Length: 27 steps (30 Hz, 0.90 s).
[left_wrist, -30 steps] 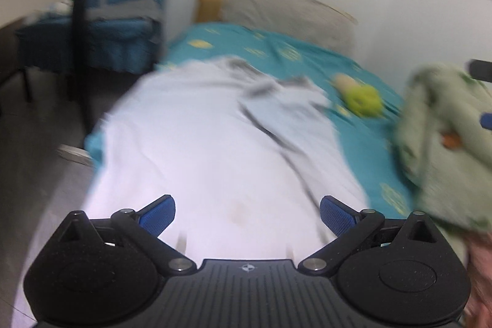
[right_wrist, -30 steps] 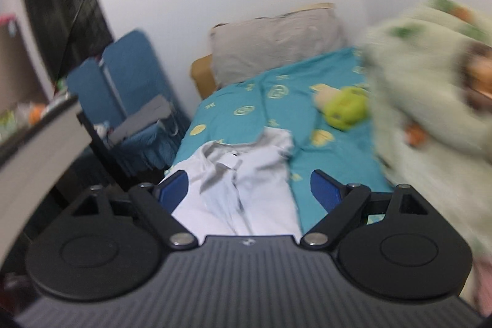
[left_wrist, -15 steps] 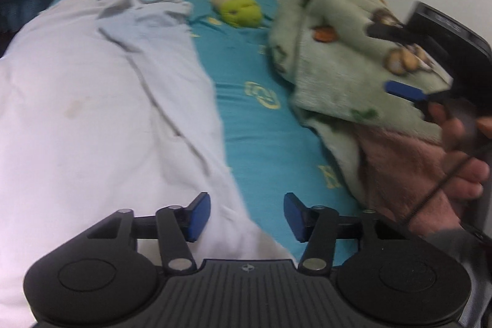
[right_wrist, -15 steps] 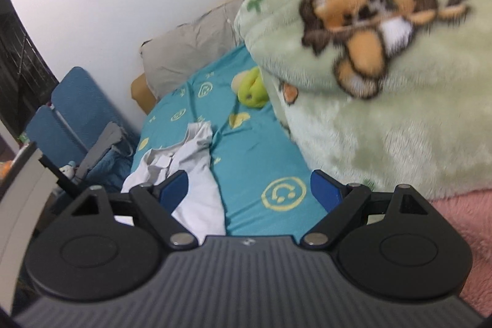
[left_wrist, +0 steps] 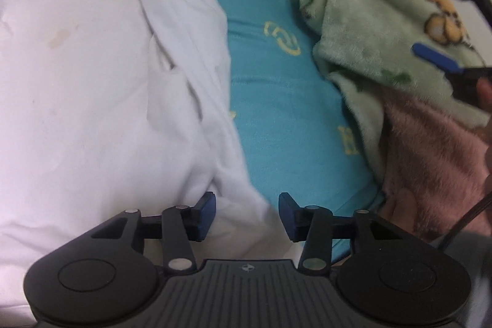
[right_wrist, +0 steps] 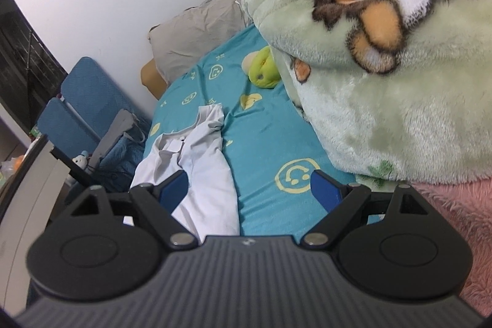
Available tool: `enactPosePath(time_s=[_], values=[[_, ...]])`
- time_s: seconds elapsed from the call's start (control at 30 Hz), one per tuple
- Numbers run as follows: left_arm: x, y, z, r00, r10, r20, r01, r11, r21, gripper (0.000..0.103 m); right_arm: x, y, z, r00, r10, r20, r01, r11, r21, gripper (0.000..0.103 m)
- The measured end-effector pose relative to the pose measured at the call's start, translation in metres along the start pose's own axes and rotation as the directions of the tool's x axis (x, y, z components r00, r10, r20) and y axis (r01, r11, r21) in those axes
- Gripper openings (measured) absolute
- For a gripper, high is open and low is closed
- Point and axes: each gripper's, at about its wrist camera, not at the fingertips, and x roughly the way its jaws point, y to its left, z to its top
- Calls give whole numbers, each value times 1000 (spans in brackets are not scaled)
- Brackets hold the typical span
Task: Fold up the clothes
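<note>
Left gripper (left_wrist: 247,212): black ribbed housing, two round black hubs, black linkage arms pinned with silver screws, blue pads on the fingers (left_wrist: 206,211), small white emblem at centre. Right gripper (right_wrist: 249,189): identical build (same emblem). A black cable trails from it in the left wrist view.
</note>
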Motion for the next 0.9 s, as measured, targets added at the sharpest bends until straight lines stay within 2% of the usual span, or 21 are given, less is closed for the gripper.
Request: enactPosePath(time_s=[0.07,0.17,0.27,0.3,0.33,0.37,0.47,0.57,0.67,0.77,0.9], values=[[5,-9,2,999,-5,-40,5,1000,10,47,1,-2,0,1000,1,-5,-1,1000,14,88],[20,-7,0,990,58,-129,-64,997,-41,46,4,-5,0,1000,-1,-18,2,999,37,88],[25,-8,3,990,75,-116,-81,996,-43,41,5,-6,-1,1000,0,-24,1,999,45,88],[26,-11,4,990,87,-107,-91,995,-29,32,4,-6,-1,1000,1,-22,0,999,44,88],[28,-13,5,989,109,-104,-110,994,-11,28,5,-6,0,1000,1,-21,0,999,43,88],[30,-13,6,986,133,-105,-134,991,-4,18,5,-7,0,1000,1,-21,0,999,42,88],[28,-9,8,984,137,-113,-140,990,-19,9,8,-10,0,999,3,-38,-1,998,57,88],[16,2,12,991,66,-116,-74,995,-71,7,9,-13,0,999,6,-45,-2,997,77,88],[-4,17,18,993,-62,-100,47,987,-152,7,6,-16,2,999,9,-33,-6,996,87,88],[-32,31,26,978,-201,-50,187,961,-203,7,4,-20,4,1000,11,-24,-8,995,100,88],[-67,60,30,941,-339,6,330,912,-244,7,4,-24,5,999,14,-32,-10,992,126,88]])
